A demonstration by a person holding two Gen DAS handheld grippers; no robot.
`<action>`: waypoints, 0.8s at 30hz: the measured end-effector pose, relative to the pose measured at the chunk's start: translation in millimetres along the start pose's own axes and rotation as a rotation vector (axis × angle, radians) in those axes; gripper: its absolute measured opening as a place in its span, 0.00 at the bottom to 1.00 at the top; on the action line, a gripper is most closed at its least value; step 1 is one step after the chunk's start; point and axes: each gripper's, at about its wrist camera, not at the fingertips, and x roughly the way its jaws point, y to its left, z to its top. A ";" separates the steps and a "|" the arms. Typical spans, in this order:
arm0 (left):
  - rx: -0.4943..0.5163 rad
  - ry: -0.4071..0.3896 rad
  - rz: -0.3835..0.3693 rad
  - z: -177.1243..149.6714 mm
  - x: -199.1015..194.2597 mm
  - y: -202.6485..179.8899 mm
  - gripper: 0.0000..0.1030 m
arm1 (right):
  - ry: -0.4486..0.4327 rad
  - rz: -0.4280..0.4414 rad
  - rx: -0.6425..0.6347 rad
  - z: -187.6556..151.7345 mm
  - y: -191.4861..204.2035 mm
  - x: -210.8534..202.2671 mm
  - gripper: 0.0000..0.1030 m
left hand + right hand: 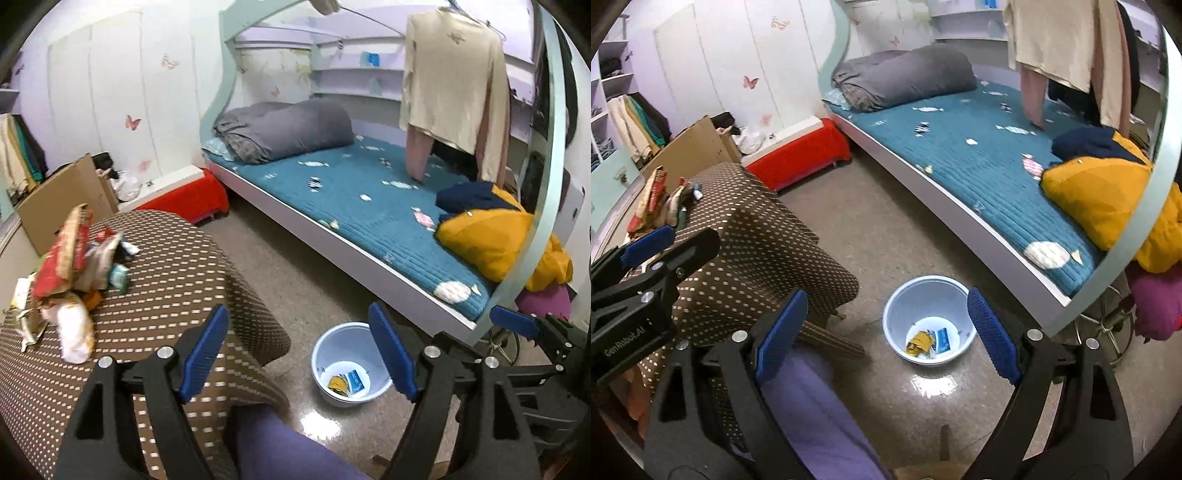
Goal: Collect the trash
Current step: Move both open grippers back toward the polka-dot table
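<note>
A heap of wrappers and crumpled paper lies at the far left of a table under a brown dotted cloth. On the floor beside the table stands a pale blue bin with a yellow wrapper and a blue packet at its bottom. My left gripper hangs open and empty above the table's edge and the bin. My right gripper is open and empty over the bin. Each view shows a blue fingertip of the other gripper.
A bed with a teal quilt and a white frame runs along the right, with a yellow garment at its near end. A red box and a cardboard box stand by the wall. A person's purple-clad leg is below the grippers.
</note>
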 end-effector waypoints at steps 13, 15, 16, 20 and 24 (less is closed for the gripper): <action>-0.149 -0.030 0.154 -4.2 -24.4 78.1 0.81 | 0.030 0.067 -0.107 13.5 60.4 21.9 0.84; -0.178 -0.029 0.174 -5.6 -25.7 92.6 0.81 | 0.029 0.081 -0.127 16.1 69.9 23.8 0.84; -0.187 -0.027 0.182 -6.1 -26.1 98.3 0.81 | 0.026 0.092 -0.137 18.3 76.0 24.8 0.84; -0.232 -0.020 0.224 -8.1 -26.1 124.2 0.82 | 0.018 0.119 -0.179 24.4 96.5 28.5 0.85; -0.279 -0.008 0.254 -8.9 -21.5 147.4 0.86 | 0.014 0.148 -0.206 31.7 117.5 34.8 0.86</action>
